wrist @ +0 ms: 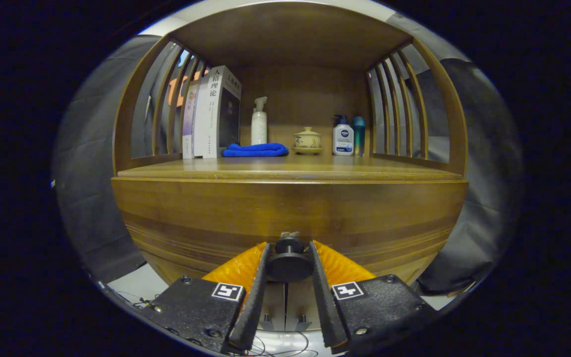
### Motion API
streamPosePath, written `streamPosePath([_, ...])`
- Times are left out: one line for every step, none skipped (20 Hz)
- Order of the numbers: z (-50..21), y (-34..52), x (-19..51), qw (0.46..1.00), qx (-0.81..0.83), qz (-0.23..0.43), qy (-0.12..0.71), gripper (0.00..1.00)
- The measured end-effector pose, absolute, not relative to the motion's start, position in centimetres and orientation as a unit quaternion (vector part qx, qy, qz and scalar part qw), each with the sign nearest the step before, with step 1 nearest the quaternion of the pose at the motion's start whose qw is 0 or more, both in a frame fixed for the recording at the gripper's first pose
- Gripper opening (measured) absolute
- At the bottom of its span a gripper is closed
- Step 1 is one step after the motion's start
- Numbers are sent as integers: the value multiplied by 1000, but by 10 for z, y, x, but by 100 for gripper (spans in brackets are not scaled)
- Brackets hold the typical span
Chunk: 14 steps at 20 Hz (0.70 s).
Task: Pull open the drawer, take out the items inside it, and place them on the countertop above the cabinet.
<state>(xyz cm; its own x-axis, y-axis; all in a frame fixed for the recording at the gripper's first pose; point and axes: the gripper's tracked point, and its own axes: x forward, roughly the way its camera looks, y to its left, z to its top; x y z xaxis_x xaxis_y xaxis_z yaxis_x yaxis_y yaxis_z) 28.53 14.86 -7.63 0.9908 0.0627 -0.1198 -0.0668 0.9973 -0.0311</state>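
Straight ahead, wooden cabinet (290, 218); its drawer front (216, 223) sits flush — not yet pulled, so the contents are hidden. Countertop (365, 171) above is bare along the near edge, likely room for whatever comes out. Far back on it, left to right: three books (211, 114), one folded blue cloth (256, 149), one white pump bottle (259, 124), one lidded cup (307, 140), two more bottles (343, 136). Gripper (289, 265) clenched on the black drawer knob (289, 260) — both fingers pressing its sides, set for pulling.
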Motion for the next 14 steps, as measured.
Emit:
streamPosePath([-77, 149, 286, 998, -19, 32, 59, 52])
streamPosePath([-77, 147, 287, 998, -21, 27, 56, 51])
streamPosePath([-77, 147, 285, 998, -16, 25, 52, 49])
streamPosePath([-76, 148, 287, 998, -12, 25, 50, 47])
streamPosePath([-76, 148, 285, 998, -11, 24, 53, 47])
streamPosePath([-76, 147, 285, 998, -10, 23, 56, 46])
streamPosePath([-77, 147, 285, 998, -10, 24, 58, 45])
streamPosePath([-76, 147, 285, 998, -12, 24, 60, 43])
streamPosePath([-77, 147, 285, 998, -15, 25, 61, 42])
streamPosePath([-77, 147, 287, 998, -17, 26, 62, 41])
streamPosePath([-77, 147, 287, 998, -17, 27, 63, 41])
streamPosePath([-77, 147, 287, 997, -17, 27, 64, 40])
streamPosePath([-78, 147, 287, 997, -19, 26, 67, 39])
streamPosePath([-77, 147, 285, 997, -18, 26, 68, 39])
